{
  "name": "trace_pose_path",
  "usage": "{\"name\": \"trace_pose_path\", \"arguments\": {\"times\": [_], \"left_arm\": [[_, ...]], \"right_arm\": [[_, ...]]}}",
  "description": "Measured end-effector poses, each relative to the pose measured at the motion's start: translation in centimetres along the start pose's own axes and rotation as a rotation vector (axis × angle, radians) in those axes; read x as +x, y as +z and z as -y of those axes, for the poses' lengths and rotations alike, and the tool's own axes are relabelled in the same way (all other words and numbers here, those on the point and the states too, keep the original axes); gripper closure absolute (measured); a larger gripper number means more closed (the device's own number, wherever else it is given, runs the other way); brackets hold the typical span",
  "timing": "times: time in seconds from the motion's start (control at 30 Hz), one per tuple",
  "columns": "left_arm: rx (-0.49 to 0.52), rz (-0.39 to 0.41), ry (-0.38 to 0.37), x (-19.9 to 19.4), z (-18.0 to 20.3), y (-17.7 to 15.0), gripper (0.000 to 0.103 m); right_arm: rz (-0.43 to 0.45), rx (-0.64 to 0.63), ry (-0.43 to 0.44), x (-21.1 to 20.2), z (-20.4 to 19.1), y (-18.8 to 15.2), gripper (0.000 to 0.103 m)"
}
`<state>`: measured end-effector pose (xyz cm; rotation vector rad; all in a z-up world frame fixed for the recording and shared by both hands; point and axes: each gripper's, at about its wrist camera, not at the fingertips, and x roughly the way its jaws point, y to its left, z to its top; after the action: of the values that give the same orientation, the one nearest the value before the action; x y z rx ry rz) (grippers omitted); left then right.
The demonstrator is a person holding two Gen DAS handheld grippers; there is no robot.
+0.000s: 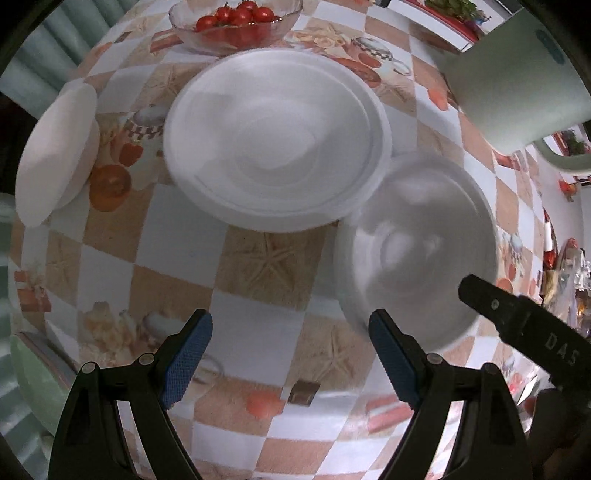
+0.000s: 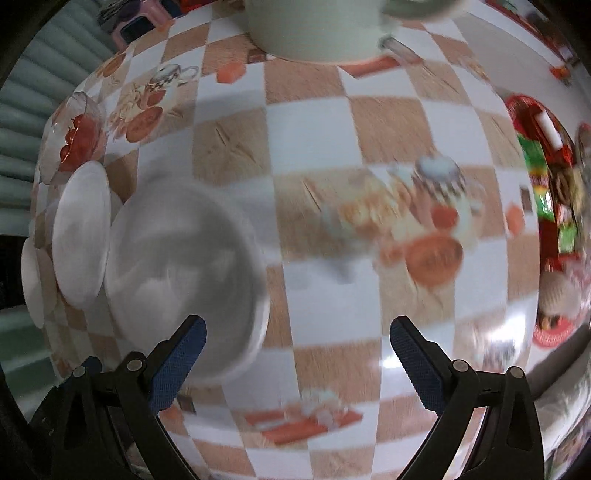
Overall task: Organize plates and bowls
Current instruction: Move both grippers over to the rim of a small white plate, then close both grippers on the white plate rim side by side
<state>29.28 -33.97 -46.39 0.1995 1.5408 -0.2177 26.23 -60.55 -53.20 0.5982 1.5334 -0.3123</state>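
A white plate stack [image 1: 277,144] with a shallow dish nested on top sits mid-table. A white bowl [image 1: 417,251] stands just right of it, touching its rim; it is blurred. A white plate [image 1: 55,155] lies at the left edge. My left gripper [image 1: 291,354] is open and empty, hovering in front of the stack. The right gripper's finger [image 1: 517,317] shows beside the bowl. In the right wrist view my right gripper [image 2: 299,365] is open and empty, the bowl [image 2: 184,280] at its left finger, the stack [image 2: 81,236] beyond.
A glass bowl of cherry tomatoes [image 1: 236,22] stands behind the stack. A pale green jug [image 1: 517,85] stands at the back right. A red tray with packets [image 2: 550,192] lies at the right table edge. The checked tablecloth [image 2: 369,147] covers the table.
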Motion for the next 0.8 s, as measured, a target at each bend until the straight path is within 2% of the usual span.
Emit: {"name": "trace_pose_path", "arguments": {"times": [0.2,0.23,0.27,0.33,0.37,0.4,0.43,0.47,0.53,0.6,0.7,0.8], "left_arm": [[-0.018,-0.011,-0.022,1.5,0.7,0.4,0.015],[-0.014,-0.016,-0.026,1.8,0.9,0.4,0.015],[-0.012,-0.019,-0.027,2.0,1.3,0.4,0.017],[-0.006,-0.023,-0.042,2.2,1.3,0.3,0.021],[0.0,-0.024,-0.047,2.5,1.6,0.3,0.021],[0.004,-0.025,-0.048,2.7,1.7,0.4,0.021],[0.013,-0.026,-0.056,3.0,2.0,0.4,0.024],[0.02,-0.03,-0.061,3.3,2.1,0.4,0.032],[0.043,-0.046,-0.068,4.1,2.5,0.3,0.036],[0.079,-0.029,-0.083,4.3,3.0,0.1,0.043],[0.141,-0.033,-0.084,4.6,3.7,-0.5,0.051],[0.217,-0.034,-0.084,4.9,4.5,-1.3,0.069]], "right_arm": [[-0.006,-0.03,-0.005,1.4,-0.7,2.2,0.003],[-0.003,-0.043,-0.012,1.6,-1.0,2.3,0.006],[0.0,-0.055,-0.016,1.7,-1.2,2.4,0.012],[-0.02,-0.079,-0.008,2.7,-1.9,2.7,0.044],[-0.042,-0.079,0.017,3.2,-1.9,2.7,0.052],[-0.024,-0.084,0.015,3.0,-2.1,2.8,0.054],[-0.019,-0.096,0.023,3.1,-2.2,2.8,0.061],[-0.017,-0.106,0.021,3.2,-2.1,2.6,0.061],[-0.014,-0.132,0.014,3.2,-2.8,2.5,0.063],[-0.017,-0.138,0.026,3.3,-3.2,2.1,0.067],[-0.026,-0.142,0.043,3.8,-5.0,-1.0,0.068],[-0.036,-0.145,0.058,4.1,-6.0,-2.8,0.068]]}}
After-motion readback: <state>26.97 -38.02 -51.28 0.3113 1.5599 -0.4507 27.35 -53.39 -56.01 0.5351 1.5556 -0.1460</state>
